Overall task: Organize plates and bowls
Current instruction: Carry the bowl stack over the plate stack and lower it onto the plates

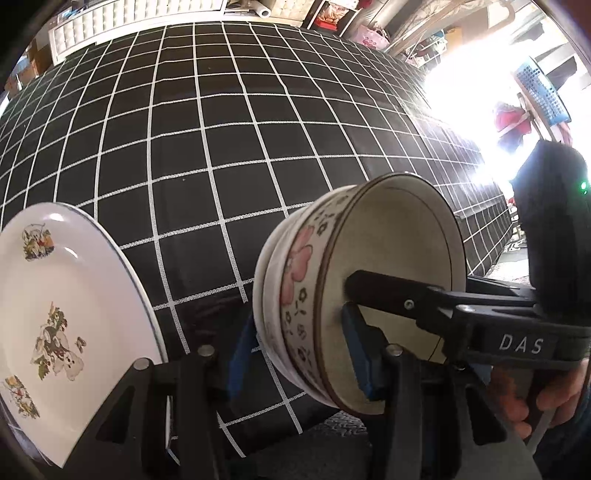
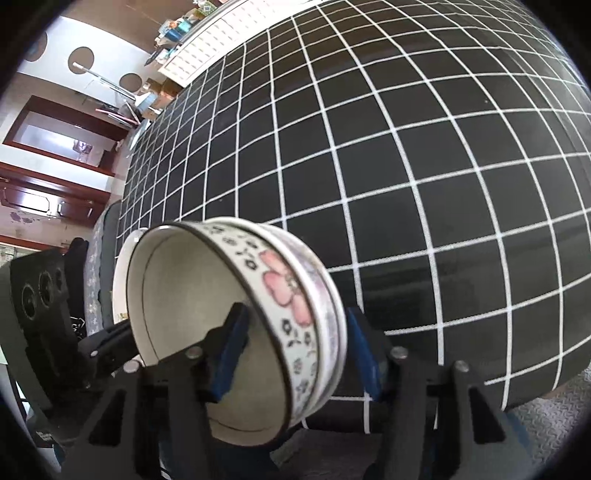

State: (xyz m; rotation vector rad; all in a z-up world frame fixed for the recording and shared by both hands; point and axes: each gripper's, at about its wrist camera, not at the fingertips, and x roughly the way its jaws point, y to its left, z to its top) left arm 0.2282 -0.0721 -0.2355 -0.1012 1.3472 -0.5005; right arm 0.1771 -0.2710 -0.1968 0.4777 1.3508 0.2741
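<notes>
Two nested bowls [image 1: 295,273], cream with a pink flower band, sit near the table's front edge; I cannot tell whether they rest on the cloth. My left gripper [image 1: 301,350] is shut on their wall, one blue pad outside and one inside. From the right, a black finger [image 1: 388,295] of my right gripper reaches into the bowl. In the right wrist view the right gripper [image 2: 295,347] straddles the opposite wall of the bowls [image 2: 284,284], jaws open, with a thin gap at the outer pad. A white plate [image 1: 55,302] with printed figures lies left of the bowls.
The table wears a black cloth with a white grid [image 1: 258,147]. A white perforated panel [image 1: 129,22] stands along the far edge. A hand [image 1: 535,402] holds the right gripper's handle. A blue basket [image 1: 539,92] hangs beyond the table, and grey floor matting [image 2: 554,424] lies below the front edge.
</notes>
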